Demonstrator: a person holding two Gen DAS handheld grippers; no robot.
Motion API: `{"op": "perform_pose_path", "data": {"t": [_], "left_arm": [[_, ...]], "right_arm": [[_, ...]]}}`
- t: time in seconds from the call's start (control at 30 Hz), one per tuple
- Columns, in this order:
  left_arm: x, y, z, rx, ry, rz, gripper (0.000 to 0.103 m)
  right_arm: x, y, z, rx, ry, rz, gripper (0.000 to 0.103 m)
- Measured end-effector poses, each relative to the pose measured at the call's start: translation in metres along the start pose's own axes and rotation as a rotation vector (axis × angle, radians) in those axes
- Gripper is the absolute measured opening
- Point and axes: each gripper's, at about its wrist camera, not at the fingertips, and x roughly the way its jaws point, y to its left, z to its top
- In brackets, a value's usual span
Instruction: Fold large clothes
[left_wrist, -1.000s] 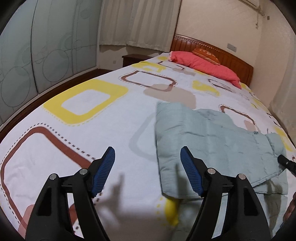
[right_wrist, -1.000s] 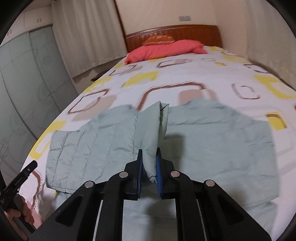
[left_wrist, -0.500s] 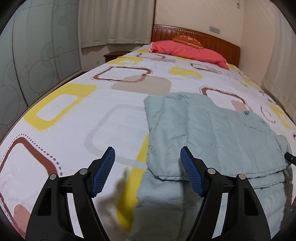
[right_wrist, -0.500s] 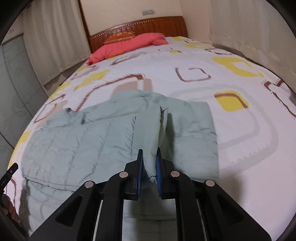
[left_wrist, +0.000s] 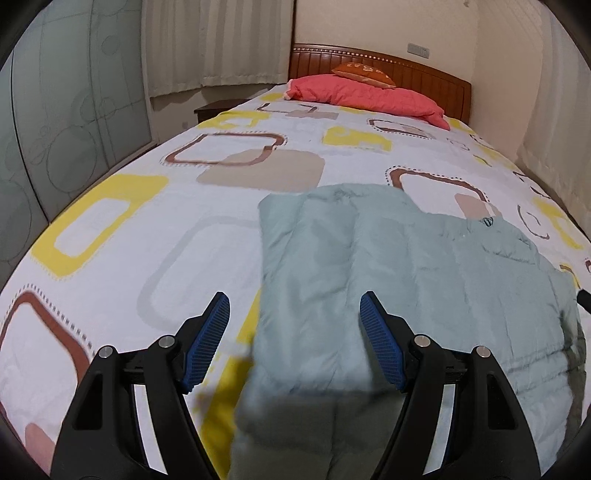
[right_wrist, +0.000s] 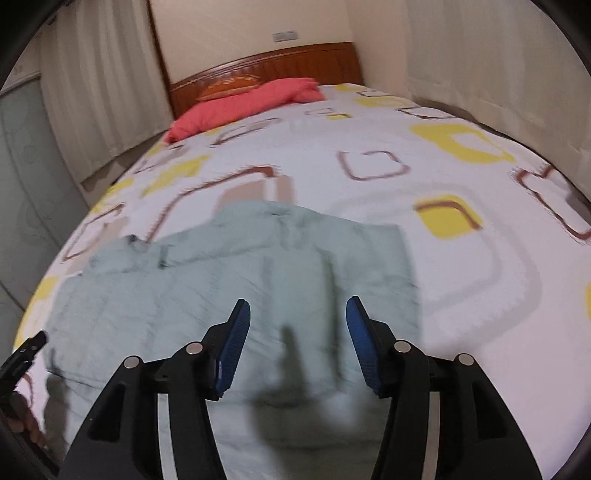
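A pale green quilted jacket (left_wrist: 399, 280) lies partly folded on the bed, its folded layer spread flat; it also shows in the right wrist view (right_wrist: 229, 273). My left gripper (left_wrist: 294, 341) is open and empty, hovering over the jacket's left edge near the bed's foot. My right gripper (right_wrist: 295, 345) is open and empty above the jacket's right part. The tip of the left gripper (right_wrist: 22, 354) shows at the left edge of the right wrist view. The tip of the right gripper (left_wrist: 584, 297) shows at the right edge of the left wrist view.
The bed (left_wrist: 155, 229) has a white sheet with yellow and brown squares. A red pillow (left_wrist: 365, 96) and an orange cushion (left_wrist: 364, 70) lie by the wooden headboard (left_wrist: 424, 75). A glass wardrobe (left_wrist: 55, 110) stands on the left, curtains behind, a nightstand (left_wrist: 214, 109) beside the bed.
My right gripper opened and let go of the jacket fold, which now lies flat. Both grippers swung toward the jacket's middle; the left stayed open.
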Motion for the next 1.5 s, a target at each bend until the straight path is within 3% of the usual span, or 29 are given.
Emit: {"op": "perform_pose_path", "data": {"t": [0.17, 0.23, 0.33, 0.47, 0.57, 0.67, 0.73, 0.83, 0.97, 1.1, 1.2, 1.37, 1.5], "left_arm": [[0.029, -0.011, 0.013, 0.012, 0.015, 0.042, 0.073], [0.053, -0.012, 0.012, 0.028, 0.078, 0.08, 0.073], [0.076, -0.01, 0.004, 0.028, 0.153, 0.043, 0.073], [0.069, -0.007, 0.004, 0.012, 0.146, 0.044, 0.071], [0.042, -0.003, 0.002, -0.015, 0.094, 0.063, 0.071], [0.016, -0.005, -0.002, -0.042, 0.036, 0.026, 0.071], [0.019, -0.014, -0.01, -0.02, 0.052, 0.007, 0.071], [0.043, -0.029, -0.025, 0.079, 0.121, 0.039, 0.071], [0.027, -0.027, -0.015, 0.041, 0.105, 0.032, 0.07], [0.009, -0.038, 0.006, 0.035, 0.02, -0.009, 0.07], [0.023, -0.056, 0.017, 0.06, 0.021, -0.022, 0.07], [0.066, -0.071, 0.002, 0.099, 0.136, -0.011, 0.071], [0.069, -0.073, -0.002, 0.106, 0.121, -0.004, 0.072]], "right_arm": [[0.041, 0.028, 0.011, -0.052, 0.033, 0.011, 0.054], [0.061, 0.032, 0.008, -0.068, 0.063, -0.029, 0.054], [0.091, 0.029, -0.002, -0.084, 0.132, -0.054, 0.054], [0.085, 0.029, 0.002, -0.077, 0.135, -0.057, 0.054], [0.059, 0.029, 0.002, -0.056, 0.09, -0.045, 0.054], [0.04, 0.033, -0.008, -0.062, 0.055, -0.035, 0.054], [0.042, 0.034, -0.021, -0.07, 0.082, -0.049, 0.054], [0.06, 0.032, -0.039, -0.095, 0.114, -0.063, 0.055], [0.047, 0.037, -0.026, -0.075, 0.109, -0.056, 0.055], [0.04, 0.054, -0.007, -0.087, 0.056, -0.03, 0.055], [0.054, 0.071, 0.001, -0.1, 0.059, -0.01, 0.055], [0.086, 0.086, -0.013, -0.16, 0.112, -0.04, 0.055], [0.09, 0.086, -0.017, -0.159, 0.119, -0.036, 0.056]]}}
